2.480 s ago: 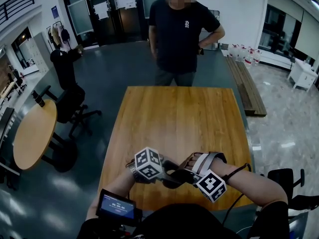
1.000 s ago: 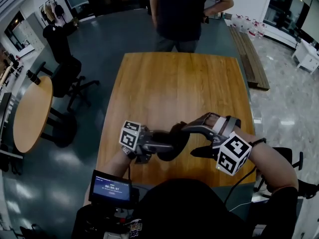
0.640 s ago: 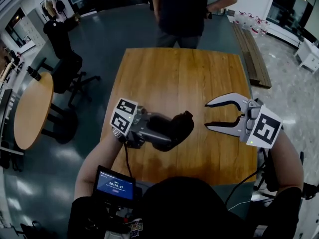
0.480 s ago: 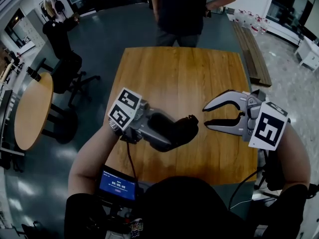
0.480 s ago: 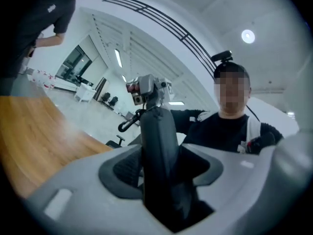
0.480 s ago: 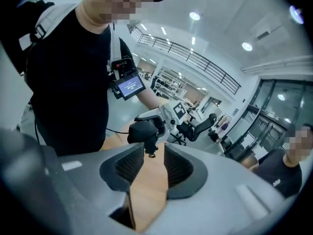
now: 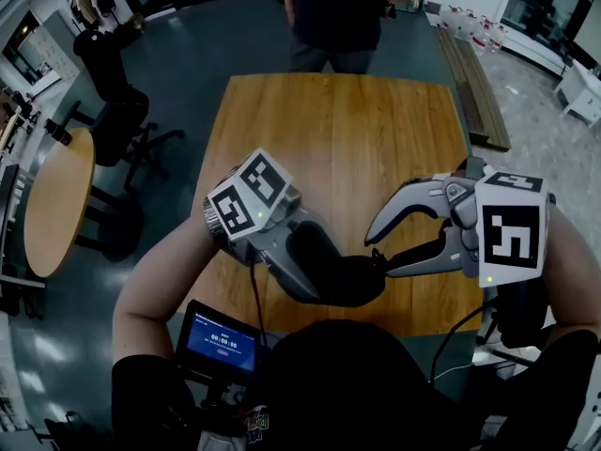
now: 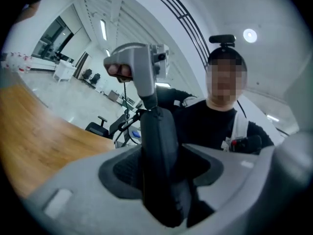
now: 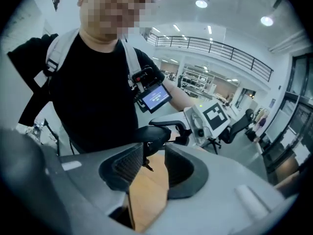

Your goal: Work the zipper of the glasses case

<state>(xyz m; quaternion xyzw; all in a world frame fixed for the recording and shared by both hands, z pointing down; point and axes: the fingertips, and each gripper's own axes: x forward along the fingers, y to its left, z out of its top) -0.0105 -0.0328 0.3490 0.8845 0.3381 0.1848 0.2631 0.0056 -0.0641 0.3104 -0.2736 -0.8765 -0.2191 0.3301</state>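
Now holding the black glasses case [image 7: 343, 272] up off the wooden bench [image 7: 338, 130], above its near edge, clamped in the left gripper [image 7: 315, 263]. Pinched edge-on between both pads around its middle, with one rounded end poking out past the fingertips toward the right gripper [image 7: 377, 254]. Pointing that right gripper in from the other side, slanted downward, with jaws only partly apart after just closing inward. Reaching the free end of the case with the two fingertips, yet showing bare wood through the gap between the pads in the right gripper view. Dangling from that end, just beside one pad: a small zipper pull [image 9: 145, 166], not visibly pressed by either pad. Riding on each gripper, a cube of square markers, left [image 7: 247, 202] and right [image 7: 512, 231]. Strapped at chest height, a small lit screen [image 7: 223, 338]. Standing at the bench's far end, a person in a dark shirt [image 7: 333, 7]. Off to the left on the dark floor, a round wooden table [image 7: 56, 205], with another person [image 7: 99, 50] beyond it by a black chair [image 7: 117, 125].
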